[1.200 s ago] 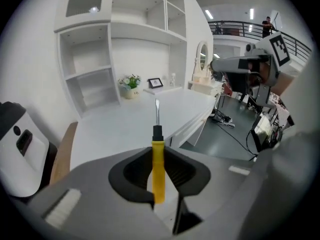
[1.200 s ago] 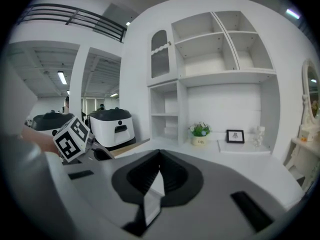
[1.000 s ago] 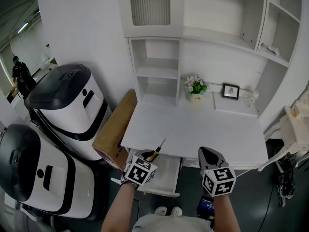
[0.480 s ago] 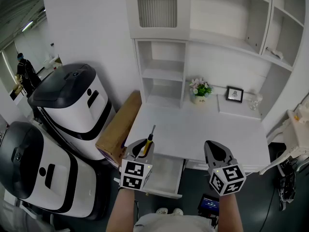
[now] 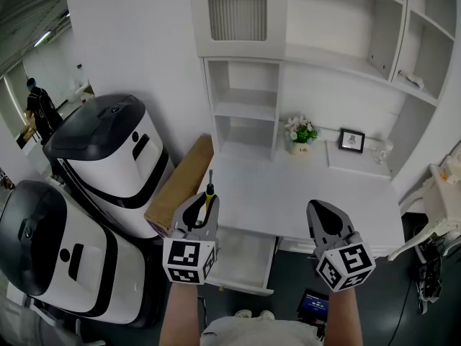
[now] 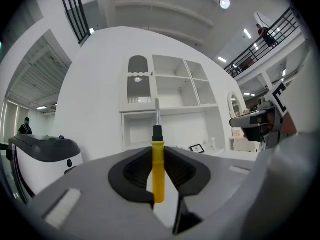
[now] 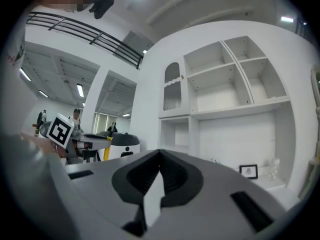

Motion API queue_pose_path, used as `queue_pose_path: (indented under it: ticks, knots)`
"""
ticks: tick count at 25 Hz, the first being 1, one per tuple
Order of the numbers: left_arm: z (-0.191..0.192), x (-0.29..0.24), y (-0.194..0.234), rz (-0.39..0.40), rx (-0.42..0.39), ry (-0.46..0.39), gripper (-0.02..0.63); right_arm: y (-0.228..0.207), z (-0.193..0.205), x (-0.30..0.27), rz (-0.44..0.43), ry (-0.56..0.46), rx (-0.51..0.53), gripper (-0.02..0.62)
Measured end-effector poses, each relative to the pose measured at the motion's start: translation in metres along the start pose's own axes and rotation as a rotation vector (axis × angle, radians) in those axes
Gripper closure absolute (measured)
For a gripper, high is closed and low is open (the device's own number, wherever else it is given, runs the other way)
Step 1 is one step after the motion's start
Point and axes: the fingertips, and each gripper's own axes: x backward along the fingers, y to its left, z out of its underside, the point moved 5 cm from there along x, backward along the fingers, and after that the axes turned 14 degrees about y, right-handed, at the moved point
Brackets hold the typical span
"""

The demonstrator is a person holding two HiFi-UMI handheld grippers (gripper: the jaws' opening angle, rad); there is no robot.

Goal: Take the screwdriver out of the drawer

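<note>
Left tool (image 5: pixel 201 206) clamped on yellow-handled screwdriver (image 6: pixel 158 170), shaft upright, out of drawer (image 5: pixel 243 262) | we see drawer open beneath counter (image 5: pixel 302 193) edge | right tool (image 5: pixel 323 209) jaws together, nothing between them.

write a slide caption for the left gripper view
Left gripper clamps a yellow screwdriver upright, white shelves behind.

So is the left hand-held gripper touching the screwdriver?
Touching. In the left gripper view, the left hand-held gripper has its jaws pressed on the yellow handle of the screwdriver.
</note>
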Motion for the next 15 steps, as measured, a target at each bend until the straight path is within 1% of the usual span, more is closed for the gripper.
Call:
queue_pose_path:
  ticks: [6, 9, 15]
  knots:
    - [-0.020, 0.016, 0.013, -0.049, 0.004, -0.080, 0.526, 0.003, -0.013, 0.006, 0.021, -0.054, 0.009, 0.589]
    - [-0.033, 0.024, 0.018, -0.071, 0.004, -0.121, 0.526, 0.004, -0.023, 0.009, 0.039, -0.078, 0.034, 0.589]
    - [-0.051, 0.036, 0.021, -0.091, -0.007, -0.173, 0.526, 0.006, -0.039, 0.014, 0.059, -0.098, 0.061, 0.589]
